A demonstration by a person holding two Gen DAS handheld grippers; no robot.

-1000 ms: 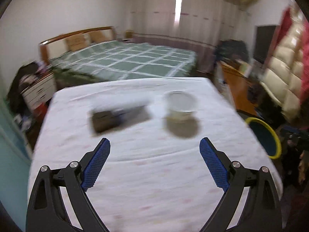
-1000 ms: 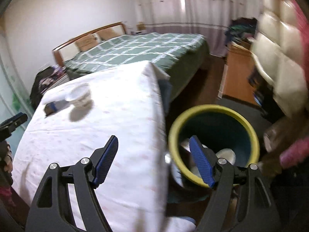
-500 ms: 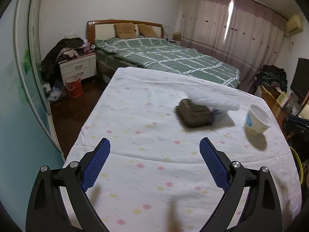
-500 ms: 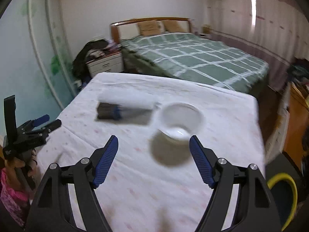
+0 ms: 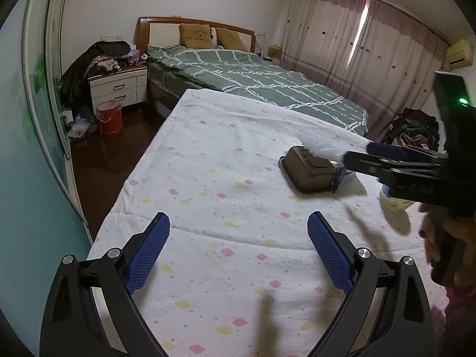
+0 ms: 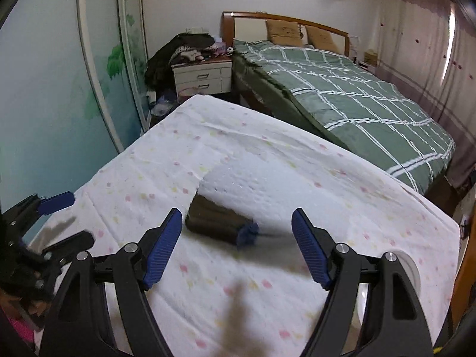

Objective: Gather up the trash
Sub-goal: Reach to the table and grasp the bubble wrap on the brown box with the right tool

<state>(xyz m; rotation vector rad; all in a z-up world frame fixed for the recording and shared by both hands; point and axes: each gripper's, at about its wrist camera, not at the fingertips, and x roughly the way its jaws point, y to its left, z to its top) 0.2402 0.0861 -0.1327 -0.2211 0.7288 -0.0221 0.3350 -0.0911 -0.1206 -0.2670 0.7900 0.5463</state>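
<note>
Bedroom with white walls. Bed (image 5: 255, 86) with green plaid cover at 12 o'clock, white nightstand (image 5: 119, 87) piled with clothes at 10, pink curtains (image 5: 366, 44) at 2, dark wood floor (image 5: 110, 154).

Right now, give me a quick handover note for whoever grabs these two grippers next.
Left gripper: open, empty, over the near end of the table.
Right gripper: open, empty, aimed at the brown tray.
Trash on the table: brown tray with a blue wrapper at its end, white foam sheet just behind it, white cup to the right.
Done: nothing held.
Left: pick up all of these.
</note>
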